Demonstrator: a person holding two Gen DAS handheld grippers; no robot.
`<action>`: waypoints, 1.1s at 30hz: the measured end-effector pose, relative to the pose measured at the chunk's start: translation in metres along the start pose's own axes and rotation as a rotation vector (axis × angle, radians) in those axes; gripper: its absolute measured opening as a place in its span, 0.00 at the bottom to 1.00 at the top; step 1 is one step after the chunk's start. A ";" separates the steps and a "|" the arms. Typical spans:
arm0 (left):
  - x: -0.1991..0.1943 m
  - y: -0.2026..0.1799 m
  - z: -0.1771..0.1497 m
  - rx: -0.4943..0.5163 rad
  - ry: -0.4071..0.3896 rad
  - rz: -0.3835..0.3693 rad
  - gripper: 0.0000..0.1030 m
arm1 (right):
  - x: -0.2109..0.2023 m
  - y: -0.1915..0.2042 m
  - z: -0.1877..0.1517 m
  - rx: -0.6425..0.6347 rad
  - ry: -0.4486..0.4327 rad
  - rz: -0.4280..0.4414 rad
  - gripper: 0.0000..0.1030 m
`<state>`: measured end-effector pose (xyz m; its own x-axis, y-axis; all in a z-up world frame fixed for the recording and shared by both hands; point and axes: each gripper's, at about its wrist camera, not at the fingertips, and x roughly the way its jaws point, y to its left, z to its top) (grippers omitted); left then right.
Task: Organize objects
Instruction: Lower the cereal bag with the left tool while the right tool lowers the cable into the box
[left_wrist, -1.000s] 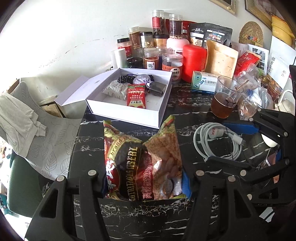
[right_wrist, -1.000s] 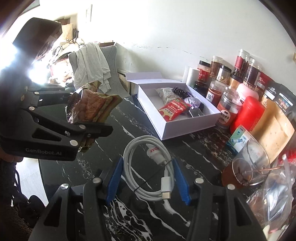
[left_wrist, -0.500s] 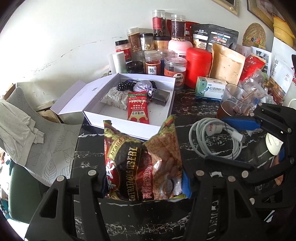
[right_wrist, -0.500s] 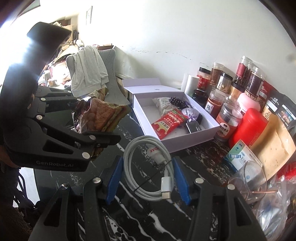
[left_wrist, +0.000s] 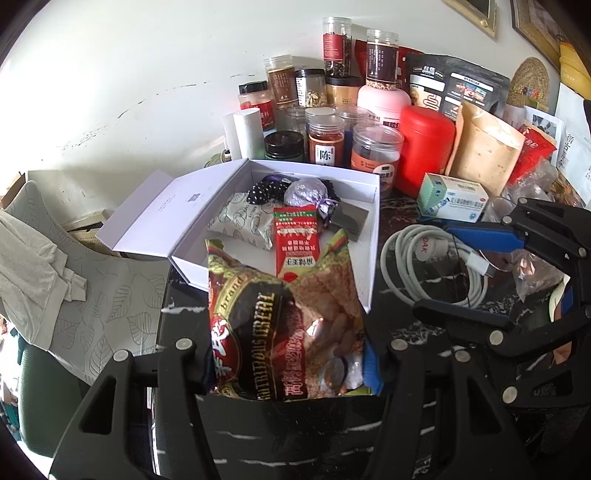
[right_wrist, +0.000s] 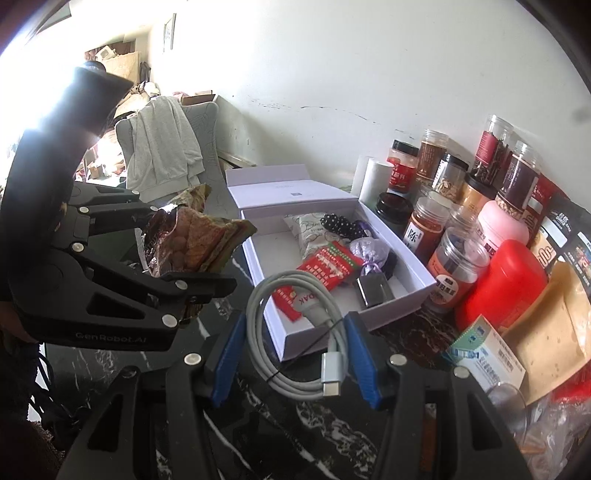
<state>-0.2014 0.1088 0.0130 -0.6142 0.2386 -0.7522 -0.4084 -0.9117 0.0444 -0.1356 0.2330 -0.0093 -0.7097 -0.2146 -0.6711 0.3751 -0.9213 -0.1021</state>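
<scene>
We see the left gripper (left_wrist: 291, 369) clamped on a cereal bag (left_wrist: 280, 325), its 2 fingers pressing the bag's lower sides while the crumpled top stands up in front of the camera. The bag is in the air, off the dark marble table (left_wrist: 399, 435), and its top overlaps the near wall of the open white box (left_wrist: 373, 236). In the right wrist view the same bag (right_wrist: 192, 236) sits between the black fingers of the left gripper (right_wrist: 207, 254), just left of the box (right_wrist: 406, 295).

The right gripper (right_wrist: 295, 354) is closed on a coiled white cable (right_wrist: 291, 332), with the blue pads against the coil's 2 sides and the plug end hanging near the right pad. The coil is lifted and its upper loop overlaps the box's near corner. From the left wrist view the cable (left_wrist: 424, 266) hangs beside the box's right wall, held by the right gripper (left_wrist: 476, 273).

Inside the box lie a red sachet (left_wrist: 295, 236), a pale patterned packet (left_wrist: 240, 221), a purple pouch (left_wrist: 306, 192), a dotted black item (left_wrist: 262, 192) and a small metal piece (left_wrist: 349, 219). Jars and a red canister (left_wrist: 424, 147) stand behind it.

Against the frames from 1 second ago, both grippers have come closer to the box: the bag then showed clear of the box's front wall and now covers part of it, and the cable then hung over bare table. Both grips look unchanged.
</scene>
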 end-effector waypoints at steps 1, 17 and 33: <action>0.004 0.003 0.003 0.000 -0.001 0.000 0.55 | 0.003 -0.002 0.003 0.002 -0.001 -0.001 0.54; 0.068 0.038 0.055 0.005 -0.003 0.002 0.55 | 0.057 -0.037 0.047 -0.001 -0.019 -0.008 0.54; 0.116 0.063 0.098 -0.032 -0.019 0.010 0.55 | 0.107 -0.070 0.076 0.073 -0.020 -0.030 0.54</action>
<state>-0.3641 0.1114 -0.0069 -0.6312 0.2351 -0.7391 -0.3802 -0.9244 0.0306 -0.2832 0.2504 -0.0182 -0.7320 -0.1926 -0.6535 0.3099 -0.9484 -0.0675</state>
